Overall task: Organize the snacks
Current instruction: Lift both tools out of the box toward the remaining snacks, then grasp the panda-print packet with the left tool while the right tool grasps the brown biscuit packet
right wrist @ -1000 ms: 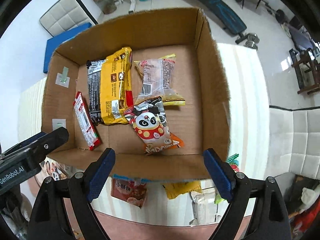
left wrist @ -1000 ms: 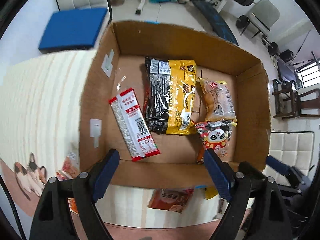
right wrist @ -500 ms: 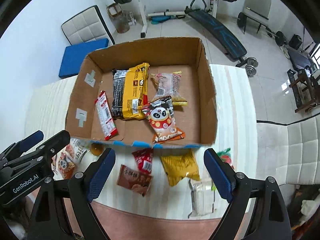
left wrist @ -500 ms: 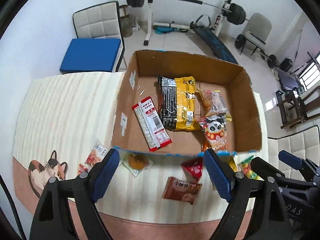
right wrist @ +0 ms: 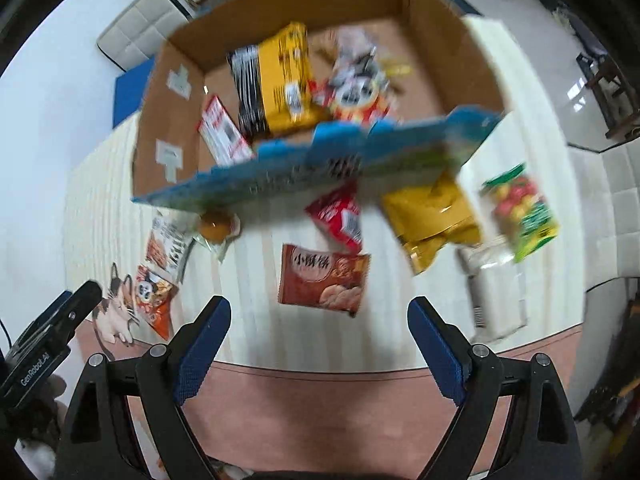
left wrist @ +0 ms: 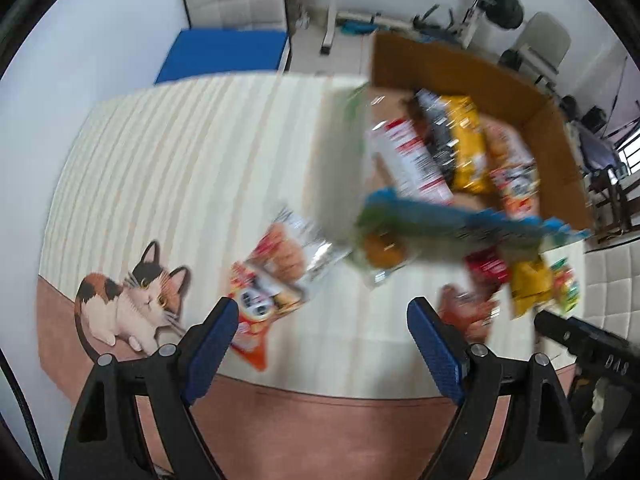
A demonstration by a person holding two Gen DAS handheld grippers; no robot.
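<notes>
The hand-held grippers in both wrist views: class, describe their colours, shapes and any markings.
Each hand-held gripper, left and right, has a black frame with triangular cut-outs, silver rivets and two blue textured pads. White lettering marks the black bodies: "GenRobot.AI" on the left one, "DAS" on the right. A thin black cable runs beside the left one.

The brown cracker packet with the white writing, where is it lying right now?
In the right wrist view the brown cracker packet lies flat on the striped tablecloth, outside the cardboard box, just below the small red packet.

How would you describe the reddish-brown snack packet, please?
Start at the cardboard box on the striped tablecloth. Loose packets lie before its near wall; the reddish-brown packet lies nearest the camera, flat, with large white characters, unlike the plain yellow bag beside it.
</notes>
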